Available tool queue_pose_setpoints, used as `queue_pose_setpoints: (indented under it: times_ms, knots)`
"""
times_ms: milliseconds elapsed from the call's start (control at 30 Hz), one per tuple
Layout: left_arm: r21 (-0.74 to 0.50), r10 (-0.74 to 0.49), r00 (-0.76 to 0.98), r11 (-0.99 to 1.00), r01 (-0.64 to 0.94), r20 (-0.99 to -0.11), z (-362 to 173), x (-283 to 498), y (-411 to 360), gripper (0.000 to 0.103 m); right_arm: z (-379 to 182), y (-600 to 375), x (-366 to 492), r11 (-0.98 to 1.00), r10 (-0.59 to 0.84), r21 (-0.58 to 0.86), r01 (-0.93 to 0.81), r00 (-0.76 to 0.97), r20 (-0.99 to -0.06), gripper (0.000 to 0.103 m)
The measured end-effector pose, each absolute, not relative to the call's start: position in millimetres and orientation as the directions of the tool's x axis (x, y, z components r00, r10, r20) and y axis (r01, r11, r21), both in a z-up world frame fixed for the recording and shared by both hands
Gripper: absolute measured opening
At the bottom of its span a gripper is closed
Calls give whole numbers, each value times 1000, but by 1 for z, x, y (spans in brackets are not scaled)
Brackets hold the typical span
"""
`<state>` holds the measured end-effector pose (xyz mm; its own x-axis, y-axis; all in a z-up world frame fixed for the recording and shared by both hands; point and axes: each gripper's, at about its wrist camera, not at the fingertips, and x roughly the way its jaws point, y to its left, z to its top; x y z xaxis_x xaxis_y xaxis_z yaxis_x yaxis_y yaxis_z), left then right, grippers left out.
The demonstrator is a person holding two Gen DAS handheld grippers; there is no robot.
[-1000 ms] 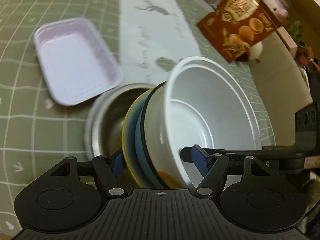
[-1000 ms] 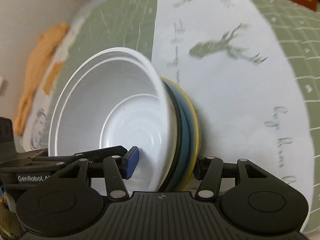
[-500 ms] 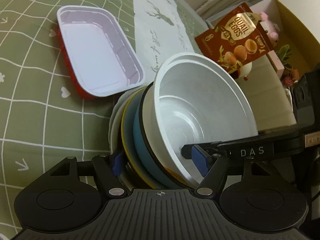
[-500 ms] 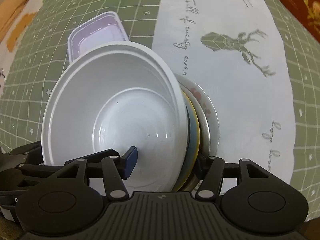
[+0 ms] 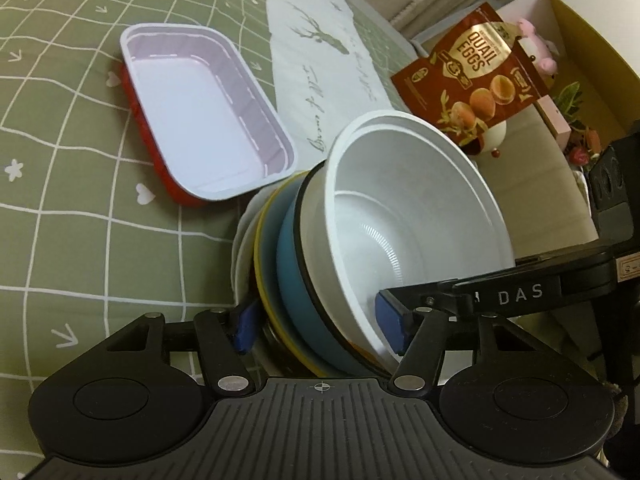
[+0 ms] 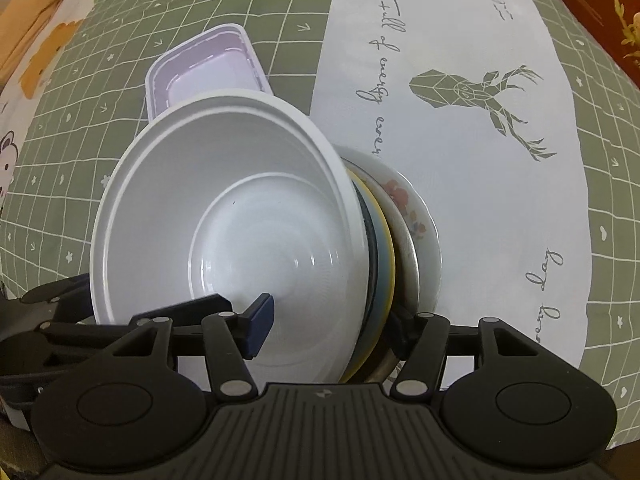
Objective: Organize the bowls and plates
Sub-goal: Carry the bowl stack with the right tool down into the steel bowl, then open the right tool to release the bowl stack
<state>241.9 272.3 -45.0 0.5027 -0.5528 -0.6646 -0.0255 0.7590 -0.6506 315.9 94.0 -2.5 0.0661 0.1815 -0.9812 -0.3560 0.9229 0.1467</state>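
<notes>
Over green checked cloth (image 5: 80, 184), both jaws clamp the nested bowls (image 5: 400, 216).

My left gripper (image 5: 320, 322) covers the lower edge of the stack; I cannot tell there whether its left pad (image 5: 245, 326) presses the floral plate (image 5: 240, 248). The steel bowl (image 6: 406, 264) shows only as a thin rim between neighbours. My right gripper's (image 6: 332, 320) right pad is hidden behind the stack. The white bowl (image 6: 240, 240) hides the near end of the lilac tray (image 6: 200, 68). The red tray (image 5: 140, 112) beneath shows one edge only. The quail eggs packet (image 6: 604, 12) is cut by the frame.
</notes>
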Motion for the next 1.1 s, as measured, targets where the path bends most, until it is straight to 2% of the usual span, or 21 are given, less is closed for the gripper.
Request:
queue_pose_setpoints:
  times_ms: [267,400,633,767,1100]
  knots:
    - [-614,-525,546,789,25,-653,-21,235,268,63,5,83,315,923,191,135,-359,125,-974,56]
    - [-597,-494,546,802,-14,-677,-17,241,267,63,23,80,311,905,229,151,-397,157,-961,56]
    - [-604,-480,559,795,-47,-676,-10,231,270,51,21,73,308,899,231,117,-423,229,-946,56]
    - [-598,-463,589,800,-43,-662,6,227,272,50,16,55,315,912,231,110,-395,274,-933,56]
    - [-525,-398,547,846,-91,-737,1,251,253,37,1,9,314,930,280,177,-321,312,-908,57]
